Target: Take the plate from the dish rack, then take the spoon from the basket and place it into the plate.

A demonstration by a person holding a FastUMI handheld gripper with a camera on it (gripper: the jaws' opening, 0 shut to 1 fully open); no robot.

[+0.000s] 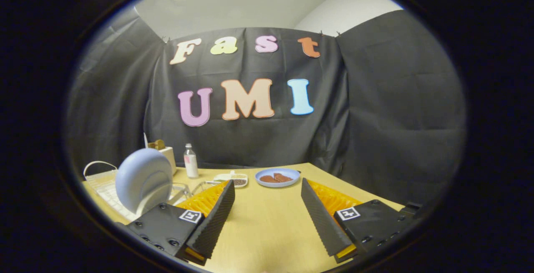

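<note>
Black cloth behind, pale wooden table [267, 231] in front, bare between the fingers.

Gripper [267, 206] spread wide, holding nothing; only tabletop in the gap.

Plate [143, 180]: pale blue-grey, on edge in white wire rack [104, 187], broad face turned toward the camera. Off to the left of the jaws, just beyond the left finger, close behind its base. Not in line with the gap. Plane of the plate near vertical, so a grip likely wants the rim, fingers straddling the edge from above or from the side. Swing left needed first, by the look of it.

Other things, all placed from the plate:
- Right of it, just past the rack: small white tray [232, 178] with dark bits in it; clear wire or plastic shapes beside, too small to make out. Possibly the basket; spoon not made out.
- Further right, ahead of the gap: small blue dish [278, 177] with brown pieces.
- Behind and right: small bottle [191, 161], upright.
- Directly behind: pale box [167, 156] with something brown on top.

Obstacles: rack wires round the plate's lower edge; bottle and tray close enough to be clipped on a wide swing. Plate not yet taken; spoon step untouched.
</note>
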